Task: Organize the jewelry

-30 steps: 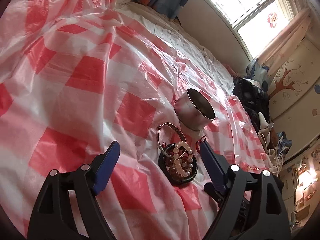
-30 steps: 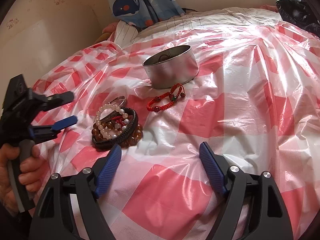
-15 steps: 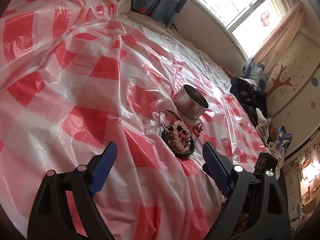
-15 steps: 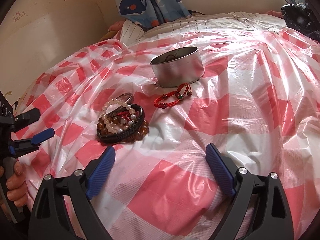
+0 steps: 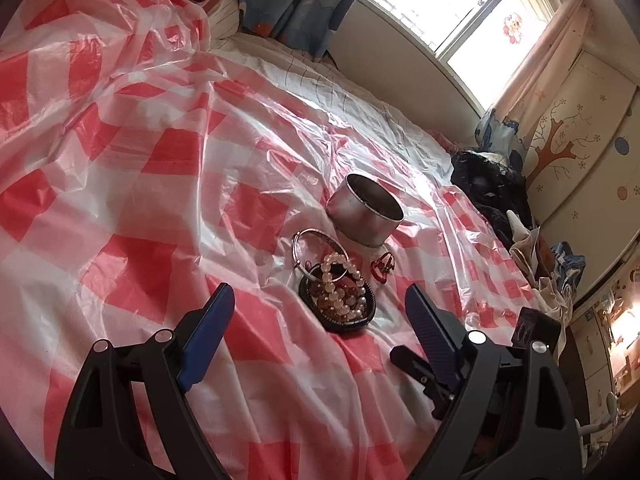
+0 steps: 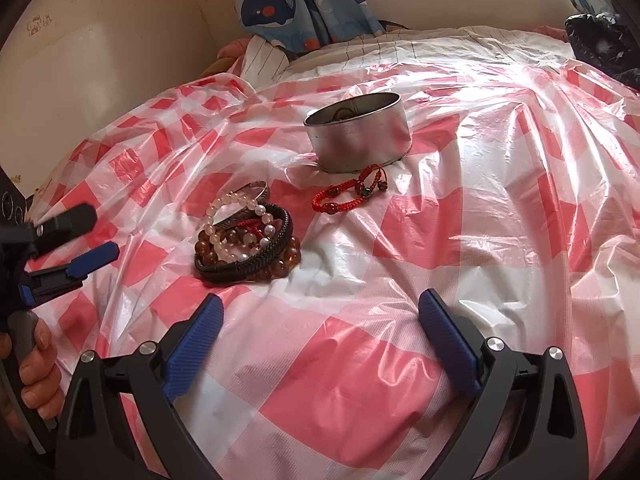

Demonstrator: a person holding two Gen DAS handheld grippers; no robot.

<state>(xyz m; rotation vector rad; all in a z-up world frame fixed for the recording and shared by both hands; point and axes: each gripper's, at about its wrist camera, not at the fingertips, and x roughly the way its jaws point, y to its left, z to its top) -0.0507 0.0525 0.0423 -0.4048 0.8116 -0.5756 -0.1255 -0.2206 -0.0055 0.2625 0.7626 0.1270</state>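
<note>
at the near edge of the bed, over the red-and-white checked plastic sheet (image 6: 400,380), the right claw (image 6: 320,340) stood released with nothing between its blue pads (image 6: 192,344); its jaws had just been opening wider. to its left the left claw (image 5: 316,320) also gaped, empty, gripped by a hand (image 6: 32,376) low at the side. just beyond both lay a pile of bracelets (image 6: 248,240): pale beads, amber beads, a black braided band and a silver bangle (image 5: 316,240) leaning on top. a red cord bracelet (image 6: 348,196) lay apart from the pile, just beside the round metal tin (image 6: 360,136) behind it. farther off were a whale-print curtain (image 6: 288,0) and a bright window (image 5: 460,8).
</note>
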